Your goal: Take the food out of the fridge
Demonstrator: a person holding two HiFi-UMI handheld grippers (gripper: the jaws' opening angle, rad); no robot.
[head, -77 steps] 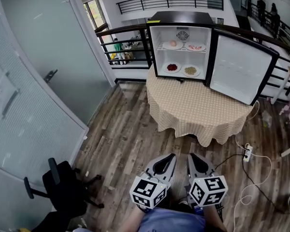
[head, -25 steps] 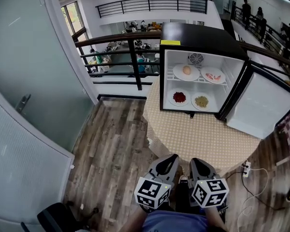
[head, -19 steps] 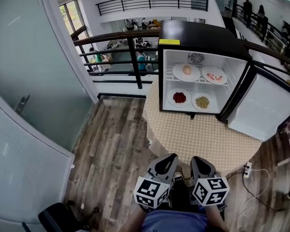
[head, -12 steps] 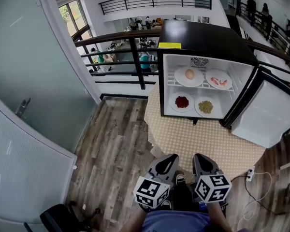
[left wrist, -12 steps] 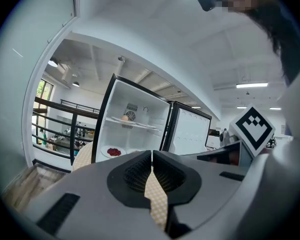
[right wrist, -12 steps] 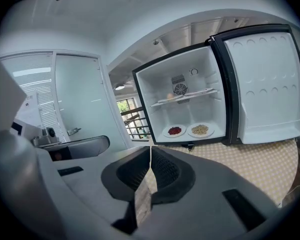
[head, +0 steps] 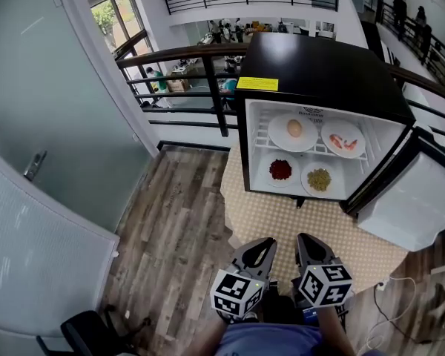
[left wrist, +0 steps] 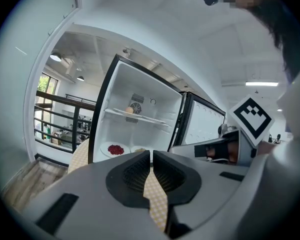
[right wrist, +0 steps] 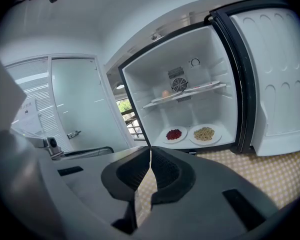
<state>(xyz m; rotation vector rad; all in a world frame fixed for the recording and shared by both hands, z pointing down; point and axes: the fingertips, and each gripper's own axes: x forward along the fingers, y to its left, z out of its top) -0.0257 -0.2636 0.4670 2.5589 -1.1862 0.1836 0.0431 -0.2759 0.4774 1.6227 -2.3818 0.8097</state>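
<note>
A black mini fridge (head: 322, 65) stands open on a round table with a checked cloth (head: 304, 225). On its upper shelf sit a plate with a pale round bun (head: 294, 130) and a plate of pink food (head: 343, 141). Below are a plate of red food (head: 280, 170) and a plate of yellowish grains (head: 319, 178). My left gripper (head: 270, 242) and right gripper (head: 300, 238) hang side by side at the table's near edge, both shut and empty, well short of the fridge. The red plate (left wrist: 115, 149) shows beyond the left gripper (left wrist: 151, 153); both lower plates (right wrist: 174, 134) lie ahead of the right gripper (right wrist: 150, 149).
The fridge door (head: 419, 202) swings out to the right over the table. A dark railing (head: 185, 54) runs behind the fridge, and a glass wall with a door handle (head: 33, 165) is at the left. An office chair (head: 89, 334) is at the lower left, cables (head: 389, 284) on the floor at the right.
The fridge and table have come nearer and look larger as I walk toward them. Both grippers have travelled forward together and stay shut.
</note>
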